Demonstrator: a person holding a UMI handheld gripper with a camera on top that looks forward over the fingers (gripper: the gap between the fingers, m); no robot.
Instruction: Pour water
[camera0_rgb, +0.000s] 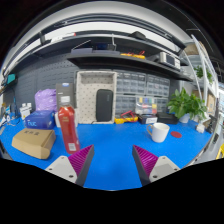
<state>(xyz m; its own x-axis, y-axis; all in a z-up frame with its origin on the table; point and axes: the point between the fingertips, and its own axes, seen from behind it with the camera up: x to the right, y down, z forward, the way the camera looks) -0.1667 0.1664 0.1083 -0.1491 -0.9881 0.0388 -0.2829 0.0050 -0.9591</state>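
A red bottle (68, 128) stands upright on the blue table (115, 145), beyond and a little left of my left finger. A white cup (160, 131) stands on the table farther off, beyond my right finger. My gripper (113, 163) hangs above the near part of the table, open, with only blue tabletop showing between its magenta pads (82, 161). It is apart from both the bottle and the cup.
A cardboard box (34, 143) lies left of the bottle, with a blue box (41, 120) and a purple bag (46, 99) behind it. A dark upright panel (104, 105) and shelves stand at the back. A green plant (185, 104) is at the right.
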